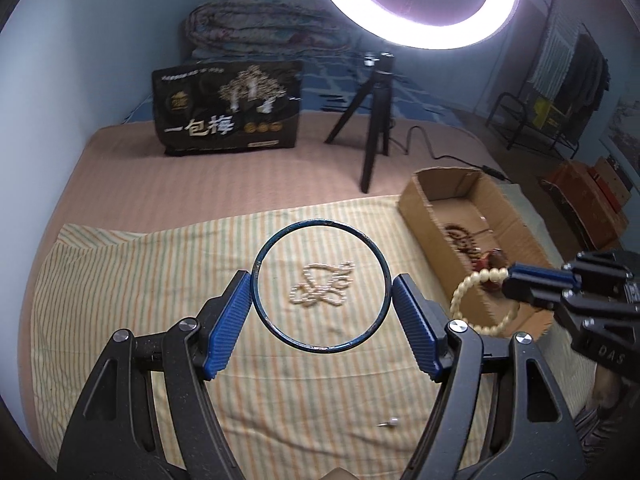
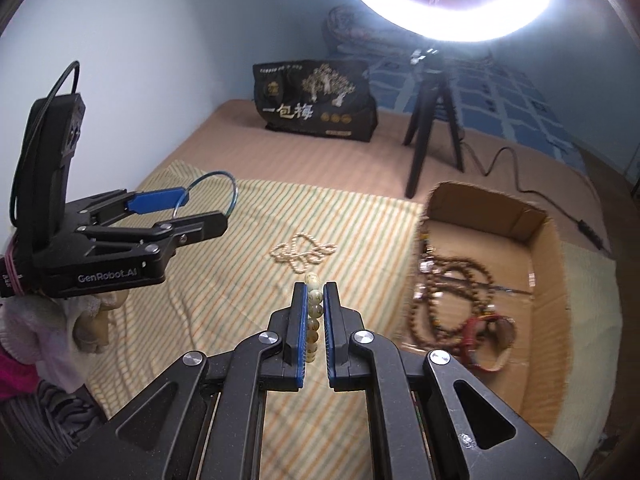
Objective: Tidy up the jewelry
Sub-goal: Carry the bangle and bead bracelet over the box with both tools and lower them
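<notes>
My left gripper is shut on a dark blue bangle, held above the striped cloth; it also shows in the right wrist view. My right gripper is shut on a cream bead bracelet, seen in the left wrist view beside the cardboard box. A pearl necklace lies bunched on the cloth. The box holds brown bead strings and a red bracelet.
A small stud lies on the cloth near me. A black tripod with a ring light and a black snack bag stand at the back of the bed. A cable runs behind the box.
</notes>
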A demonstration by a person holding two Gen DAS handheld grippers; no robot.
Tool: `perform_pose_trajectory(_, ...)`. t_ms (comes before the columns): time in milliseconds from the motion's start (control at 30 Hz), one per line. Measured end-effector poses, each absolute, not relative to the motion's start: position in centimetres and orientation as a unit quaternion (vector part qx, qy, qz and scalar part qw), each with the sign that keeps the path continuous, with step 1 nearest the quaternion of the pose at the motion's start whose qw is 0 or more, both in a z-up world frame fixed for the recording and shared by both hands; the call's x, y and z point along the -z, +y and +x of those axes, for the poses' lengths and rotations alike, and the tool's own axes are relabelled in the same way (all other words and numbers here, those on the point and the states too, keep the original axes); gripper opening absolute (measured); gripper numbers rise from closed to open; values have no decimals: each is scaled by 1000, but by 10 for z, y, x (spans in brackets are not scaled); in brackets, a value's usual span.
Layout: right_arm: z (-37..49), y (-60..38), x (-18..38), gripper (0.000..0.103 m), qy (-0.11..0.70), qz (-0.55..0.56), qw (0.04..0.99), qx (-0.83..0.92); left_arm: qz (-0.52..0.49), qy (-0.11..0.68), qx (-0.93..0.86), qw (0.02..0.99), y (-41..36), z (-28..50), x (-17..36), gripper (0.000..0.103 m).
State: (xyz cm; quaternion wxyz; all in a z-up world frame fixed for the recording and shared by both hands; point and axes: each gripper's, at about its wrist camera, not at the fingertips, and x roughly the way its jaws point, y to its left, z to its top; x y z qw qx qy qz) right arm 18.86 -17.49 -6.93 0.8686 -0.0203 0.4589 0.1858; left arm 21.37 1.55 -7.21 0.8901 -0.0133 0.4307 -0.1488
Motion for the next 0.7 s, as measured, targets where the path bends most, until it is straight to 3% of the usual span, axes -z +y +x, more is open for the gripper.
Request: perform_pose_trajectory(700,204,-295,58,6,438,28,894,-84,14,426,250,869,-116,183,72,74)
